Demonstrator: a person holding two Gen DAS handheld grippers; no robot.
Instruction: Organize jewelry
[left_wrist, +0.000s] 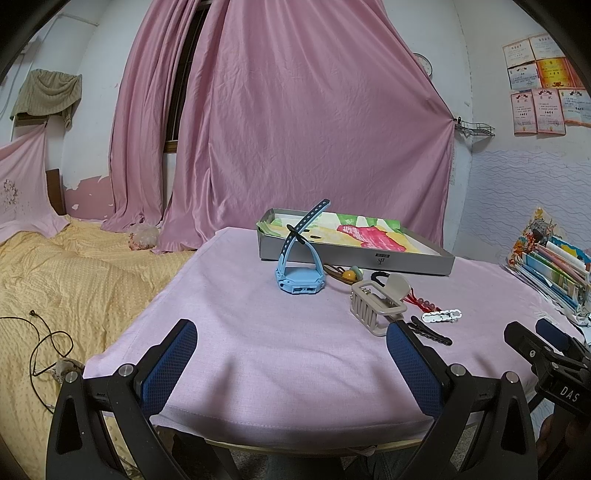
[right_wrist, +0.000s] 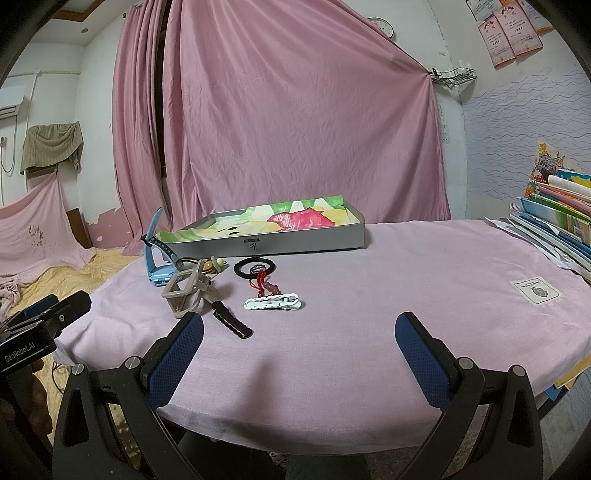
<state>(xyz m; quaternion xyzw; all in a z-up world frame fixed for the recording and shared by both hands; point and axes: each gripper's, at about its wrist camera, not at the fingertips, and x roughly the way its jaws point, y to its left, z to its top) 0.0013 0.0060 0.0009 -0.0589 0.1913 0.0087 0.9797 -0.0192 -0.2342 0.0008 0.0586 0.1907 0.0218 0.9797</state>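
Observation:
A shallow grey box (left_wrist: 354, 256) (right_wrist: 295, 240) lined with colourful paper sits at the back of the pink table. In front of it lie a blue watch (left_wrist: 298, 277) (right_wrist: 159, 266), a beige claw clip (left_wrist: 376, 302) (right_wrist: 184, 291), a white hair clip (left_wrist: 441, 316) (right_wrist: 273, 302), a black wavy clip (left_wrist: 432, 332) (right_wrist: 231, 321), a black ring with red cord (right_wrist: 255, 267) and a beaded cord (left_wrist: 349, 275). My left gripper (left_wrist: 291, 345) is open and empty at the table's near edge. My right gripper (right_wrist: 299, 334) is open and empty, right of the items.
The pink cloth-covered table (right_wrist: 406, 280) carries a stack of books and papers (right_wrist: 557, 221) at its right side. A yellow bed (left_wrist: 74, 273) with a black cable lies to the left. A pink curtain (left_wrist: 295, 110) hangs behind.

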